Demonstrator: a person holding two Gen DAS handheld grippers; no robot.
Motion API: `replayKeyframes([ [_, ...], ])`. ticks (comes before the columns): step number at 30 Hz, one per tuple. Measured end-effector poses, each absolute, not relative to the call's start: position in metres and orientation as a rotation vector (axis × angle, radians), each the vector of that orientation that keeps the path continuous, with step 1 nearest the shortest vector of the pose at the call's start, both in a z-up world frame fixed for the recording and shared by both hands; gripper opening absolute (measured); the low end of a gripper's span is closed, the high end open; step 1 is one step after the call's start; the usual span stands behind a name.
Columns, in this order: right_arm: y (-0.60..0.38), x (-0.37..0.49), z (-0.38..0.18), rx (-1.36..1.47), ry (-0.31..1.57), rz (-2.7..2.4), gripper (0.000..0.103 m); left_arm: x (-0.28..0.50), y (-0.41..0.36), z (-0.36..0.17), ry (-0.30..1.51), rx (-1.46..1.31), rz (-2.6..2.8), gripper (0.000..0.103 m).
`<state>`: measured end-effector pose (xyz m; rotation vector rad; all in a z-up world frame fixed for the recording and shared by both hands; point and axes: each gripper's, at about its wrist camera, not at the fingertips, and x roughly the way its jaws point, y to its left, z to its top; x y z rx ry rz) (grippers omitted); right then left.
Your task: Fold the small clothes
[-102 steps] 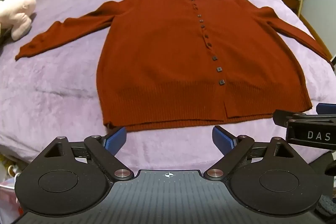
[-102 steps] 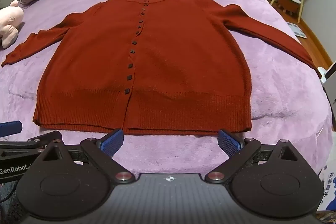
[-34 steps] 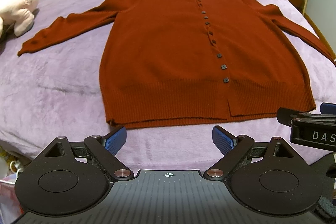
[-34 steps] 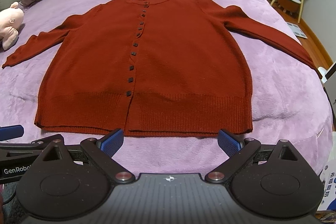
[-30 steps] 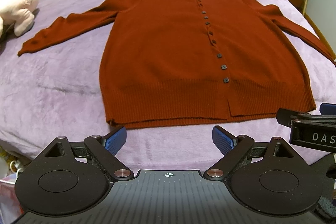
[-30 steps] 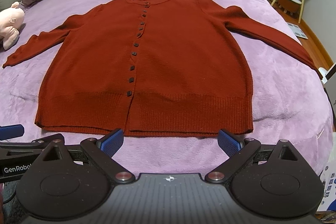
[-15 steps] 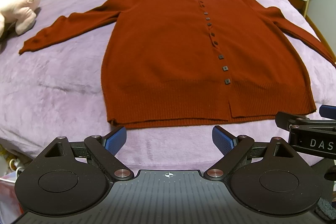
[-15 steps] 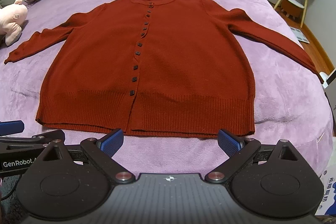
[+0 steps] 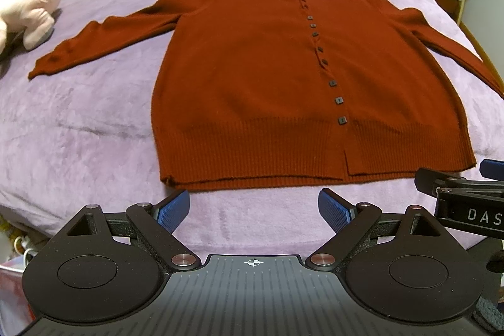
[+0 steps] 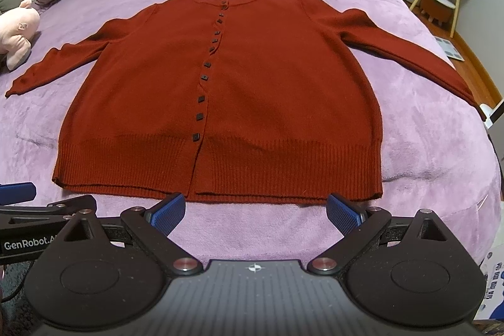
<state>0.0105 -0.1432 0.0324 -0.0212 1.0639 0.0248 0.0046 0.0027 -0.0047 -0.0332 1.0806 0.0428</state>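
A rust-red cardigan (image 9: 252, 77) lies flat and buttoned on the purple bed (image 9: 78, 122), sleeves spread toward 9 and 3 o'clock, neckline at 12 and ribbed hem at 6. The left tongs (image 9: 253, 207) hang wide open and empty just short of the hem. The right tongs (image 10: 255, 211) are likewise wide open, holding nothing, near the hem. A pink plush toy (image 9: 28, 8) rests at 10 o'clock.
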Motion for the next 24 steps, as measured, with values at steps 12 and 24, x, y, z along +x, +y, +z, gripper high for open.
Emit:
replayKeyframes([
  [12,-0.1455,0.0113,0.0305,-0.011,1.062,0.030,0.097,0.0067,0.0025,-0.0062,1.087,-0.036,0.050,0.093],
  [24,-0.1482,0.0135,0.0274,0.007,1.066,0.044,0.097,0.0096,0.0039,-0.0105,1.098,-0.045,0.054,0.093],
])
